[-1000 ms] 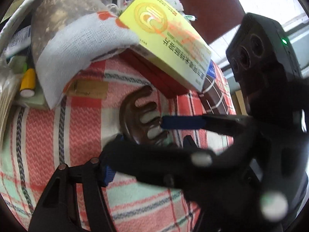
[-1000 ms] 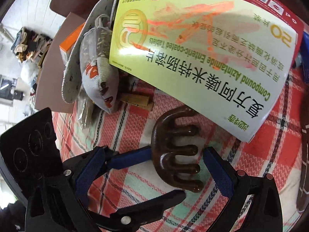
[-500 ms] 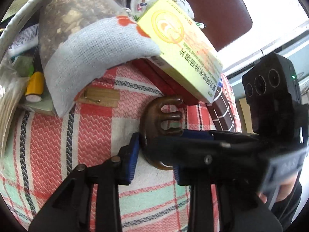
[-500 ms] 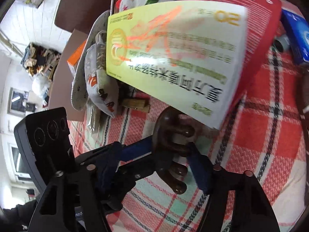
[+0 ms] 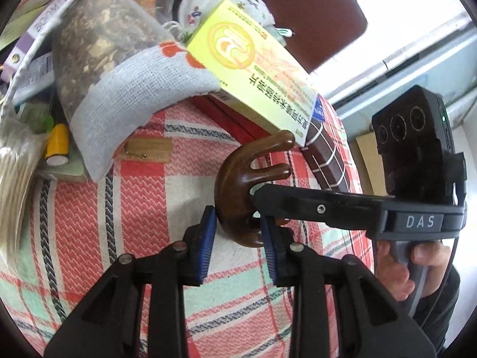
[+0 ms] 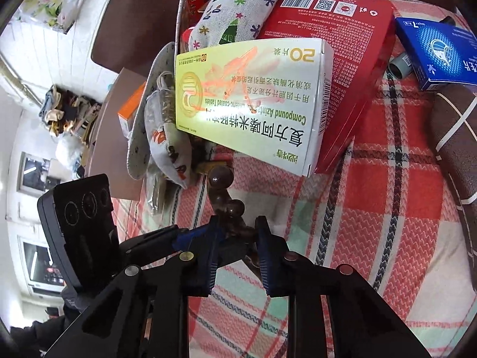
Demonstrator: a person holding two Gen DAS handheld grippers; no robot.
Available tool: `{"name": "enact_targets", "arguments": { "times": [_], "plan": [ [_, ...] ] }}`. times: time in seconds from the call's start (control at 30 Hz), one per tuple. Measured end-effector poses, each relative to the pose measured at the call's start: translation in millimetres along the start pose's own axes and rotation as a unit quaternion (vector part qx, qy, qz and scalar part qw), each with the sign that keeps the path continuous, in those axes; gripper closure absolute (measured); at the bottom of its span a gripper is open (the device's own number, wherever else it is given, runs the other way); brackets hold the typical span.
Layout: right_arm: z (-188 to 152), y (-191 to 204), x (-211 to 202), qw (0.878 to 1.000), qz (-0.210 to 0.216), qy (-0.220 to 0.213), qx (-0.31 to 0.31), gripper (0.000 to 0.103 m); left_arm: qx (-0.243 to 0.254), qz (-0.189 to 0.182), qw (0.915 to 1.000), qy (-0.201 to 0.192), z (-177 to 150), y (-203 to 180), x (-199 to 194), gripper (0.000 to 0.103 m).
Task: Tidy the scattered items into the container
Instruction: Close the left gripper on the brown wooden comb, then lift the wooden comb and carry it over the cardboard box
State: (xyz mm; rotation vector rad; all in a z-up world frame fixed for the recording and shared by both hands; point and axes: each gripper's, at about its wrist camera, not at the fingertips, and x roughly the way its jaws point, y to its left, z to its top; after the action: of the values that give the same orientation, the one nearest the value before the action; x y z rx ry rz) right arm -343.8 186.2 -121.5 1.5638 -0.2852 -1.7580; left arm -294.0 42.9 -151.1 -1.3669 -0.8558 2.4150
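We see a dark brown wooden comb (image 5: pixel 238 191), glossy, with thick rounded prongs, lifted on edge above the red-checked cloth (image 5: pixel 143 208). Its top prong touches the corner of a yellow-green tablet box (image 5: pixel 253 65), which leans on a red box (image 6: pixel 342 59). A blue box (image 6: pixel 441 53) lies well apart.

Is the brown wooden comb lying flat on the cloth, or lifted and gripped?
Gripped. The wooden comb sits between the blue pads of the left gripper and the right gripper; clearance above the plaid cloth: cannot tell.
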Motion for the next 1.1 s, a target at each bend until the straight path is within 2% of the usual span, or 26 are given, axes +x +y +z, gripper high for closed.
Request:
{"name": "enact_targets", "arguments": {
  "times": [0.1,0.17,0.33,0.57,0.67,0.73,0.77,0.8,0.87,1.0,1.1],
  "plan": [
    [-2,10,2,1.0,0.0,-0.005,-0.003,0.081,0.031,-0.011,0.9994,0.005,2,-2,-2,0.074],
    [-4,4,-8,1.0,0.008,-0.012,-0.004,0.083,0.049,-0.024,0.9985,0.003,4,-4,-7,0.074],
    [-2,19,-29,0.999,0.012,-0.036,-0.016,0.084,0.076,-0.041,0.9962,-0.012,13,-15,-22,0.074],
    [9,61,-57,0.997,0.008,-0.062,-0.045,0.084,0.096,-0.052,0.9931,-0.043,29,-30,-59,0.074],
    [18,88,-63,0.996,0.011,-0.07,-0.063,0.084,0.098,-0.052,0.9919,-0.061,42,-22,-79,0.074],
    [24,108,-65,0.994,0.013,-0.074,-0.076,0.084,0.101,-0.048,0.9905,-0.08,41,-20,-106,0.074],
    [27,121,-67,0.993,0.014,-0.077,-0.086,0.084,0.101,-0.045,0.9899,-0.088,47,-38,-113,0.074],
    [31,135,-67,0.992,0.016,-0.078,-0.097,0.084,0.103,-0.042,0.9891,-0.096,48,-35,-124,0.074],
    [40,164,-61,0.99,0.021,-0.079,-0.114,0.084,0.102,-0.035,0.9871,-0.119,43,-18,-162,0.074],
    [60,230,-39,0.985,0.041,-0.069,-0.155,0.084,0.088,-0.018,0.9832,-0.159,58,16,-218,0.074],
    [69,274,-16,0.98,0.055,-0.058,-0.184,0.084,0.073,0.003,0.9796,-0.187,51,50,-273,0.074]
  ]
}}
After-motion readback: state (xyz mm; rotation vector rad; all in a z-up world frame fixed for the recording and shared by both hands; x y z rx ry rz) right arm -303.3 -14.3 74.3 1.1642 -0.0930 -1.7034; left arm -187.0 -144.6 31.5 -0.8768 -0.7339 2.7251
